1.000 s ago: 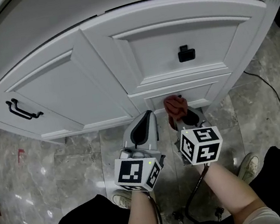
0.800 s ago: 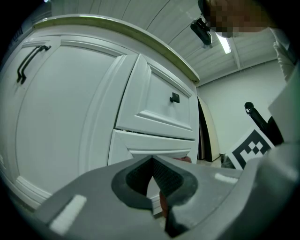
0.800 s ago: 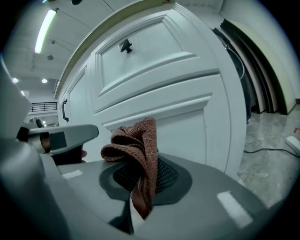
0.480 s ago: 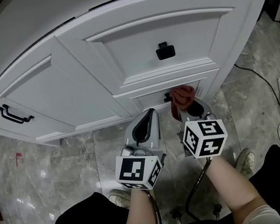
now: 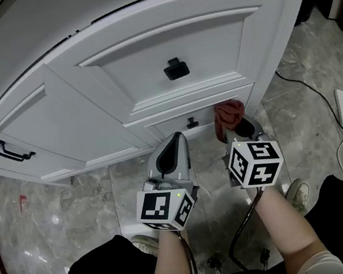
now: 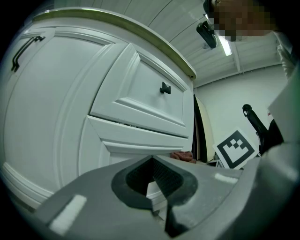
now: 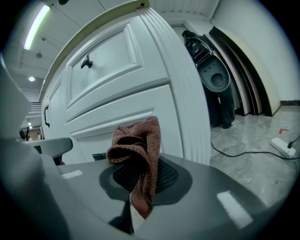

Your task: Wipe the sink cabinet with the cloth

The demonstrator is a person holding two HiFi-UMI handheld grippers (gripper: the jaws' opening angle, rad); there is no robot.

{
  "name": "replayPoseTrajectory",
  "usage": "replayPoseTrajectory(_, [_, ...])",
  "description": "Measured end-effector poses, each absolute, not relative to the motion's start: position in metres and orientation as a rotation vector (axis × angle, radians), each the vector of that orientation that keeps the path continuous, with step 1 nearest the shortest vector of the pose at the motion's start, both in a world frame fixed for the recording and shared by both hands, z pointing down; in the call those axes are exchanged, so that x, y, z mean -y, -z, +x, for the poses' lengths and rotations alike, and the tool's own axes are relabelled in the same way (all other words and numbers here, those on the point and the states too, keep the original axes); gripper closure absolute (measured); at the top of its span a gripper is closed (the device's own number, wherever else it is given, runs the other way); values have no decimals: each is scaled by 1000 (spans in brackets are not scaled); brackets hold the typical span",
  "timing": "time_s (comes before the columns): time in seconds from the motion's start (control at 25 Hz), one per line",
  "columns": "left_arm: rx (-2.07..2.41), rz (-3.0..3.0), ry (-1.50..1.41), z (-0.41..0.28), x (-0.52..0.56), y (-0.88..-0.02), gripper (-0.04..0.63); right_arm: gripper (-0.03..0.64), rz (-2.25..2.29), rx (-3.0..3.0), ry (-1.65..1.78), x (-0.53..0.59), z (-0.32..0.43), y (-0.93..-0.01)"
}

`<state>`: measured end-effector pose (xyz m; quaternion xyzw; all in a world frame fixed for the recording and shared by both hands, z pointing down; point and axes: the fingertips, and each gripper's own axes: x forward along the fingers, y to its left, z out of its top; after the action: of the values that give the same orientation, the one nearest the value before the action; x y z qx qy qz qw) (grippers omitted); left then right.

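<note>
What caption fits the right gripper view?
Right gripper shut on a reddish-brown cloth, close to the white sink cabinet.

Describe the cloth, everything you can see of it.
The cloth is a small reddish-brown rag with a coarse knitted texture, crumpled into a loose bunch. It is pinched between the shut jaws of the right gripper. Most of it sticks out past the tips, and a narrow tail hangs down between the jaws. It sits in front of the lower drawer front of the white sink cabinet, near the right corner post. Whether it touches the panel cannot be told.
</note>
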<state>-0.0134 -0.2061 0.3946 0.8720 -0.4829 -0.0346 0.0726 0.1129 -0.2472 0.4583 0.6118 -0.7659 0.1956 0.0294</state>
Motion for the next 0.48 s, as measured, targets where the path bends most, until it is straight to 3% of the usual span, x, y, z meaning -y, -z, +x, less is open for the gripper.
replayPoseTrajectory(0.48, [1403, 2600, 82, 14, 203, -419, 594, 537, 2092, 2212, -638, 241, 191, -460])
